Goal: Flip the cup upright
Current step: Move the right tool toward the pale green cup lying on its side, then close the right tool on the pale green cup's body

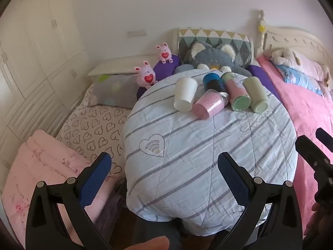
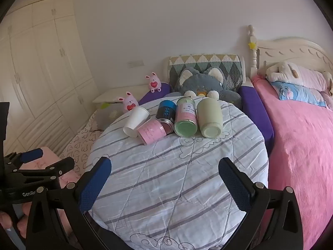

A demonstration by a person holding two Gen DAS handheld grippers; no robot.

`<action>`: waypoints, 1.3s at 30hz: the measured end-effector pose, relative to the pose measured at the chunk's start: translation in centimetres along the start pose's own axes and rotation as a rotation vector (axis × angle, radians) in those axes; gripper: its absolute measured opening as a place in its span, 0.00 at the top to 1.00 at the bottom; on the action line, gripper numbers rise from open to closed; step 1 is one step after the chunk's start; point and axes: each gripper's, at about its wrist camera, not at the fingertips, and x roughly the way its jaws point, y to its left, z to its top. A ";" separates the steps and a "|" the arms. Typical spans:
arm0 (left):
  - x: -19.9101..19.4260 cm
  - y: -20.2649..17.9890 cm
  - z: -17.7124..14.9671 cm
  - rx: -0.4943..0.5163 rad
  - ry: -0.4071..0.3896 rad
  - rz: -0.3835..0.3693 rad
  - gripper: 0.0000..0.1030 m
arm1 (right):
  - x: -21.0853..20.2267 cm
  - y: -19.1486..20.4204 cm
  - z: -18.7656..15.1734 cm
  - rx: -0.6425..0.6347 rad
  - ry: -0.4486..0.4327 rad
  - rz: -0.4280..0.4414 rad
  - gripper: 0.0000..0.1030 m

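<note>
Several cups lie on their sides in a row at the far side of a striped quilt [image 1: 197, 156] [image 2: 177, 177]: a white paper cup [image 1: 185, 96] [image 2: 136, 121], a pink cup [image 1: 208, 106] [image 2: 152, 134], a blue and black can [image 1: 212, 82] [image 2: 165, 110], a pink and green cup [image 1: 238, 96] [image 2: 185, 118] and a pale green cup [image 1: 256, 96] [image 2: 209, 118]. My left gripper [image 1: 164, 166] is open and empty, well short of the cups. My right gripper [image 2: 165, 170] is open and empty too, near the quilt's front.
A grey cat plush [image 1: 216, 59] [image 2: 206, 85] sits behind the cups. Two pink bunny toys [image 1: 146, 75] [image 2: 130, 102] stand at the back left. A pink bed [image 1: 308, 108] [image 2: 301, 145] lies to the right, a folded pink blanket [image 1: 41, 170] to the left, a wardrobe [image 2: 37, 73] beyond.
</note>
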 end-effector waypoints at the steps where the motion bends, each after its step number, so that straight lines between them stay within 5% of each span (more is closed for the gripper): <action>1: 0.0 0.0 0.0 -0.002 -0.003 -0.002 0.00 | 0.0 0.0 0.0 -0.003 -0.004 -0.001 0.00; 13: 2.1 0.6 0.6 -0.027 0.013 0.032 0.00 | 2.4 -0.2 1.1 -0.017 0.039 -0.018 0.00; 39: 17.6 -3.6 9.1 -0.002 0.106 0.045 0.00 | 20.5 -9.4 8.8 -0.032 0.274 -0.213 0.00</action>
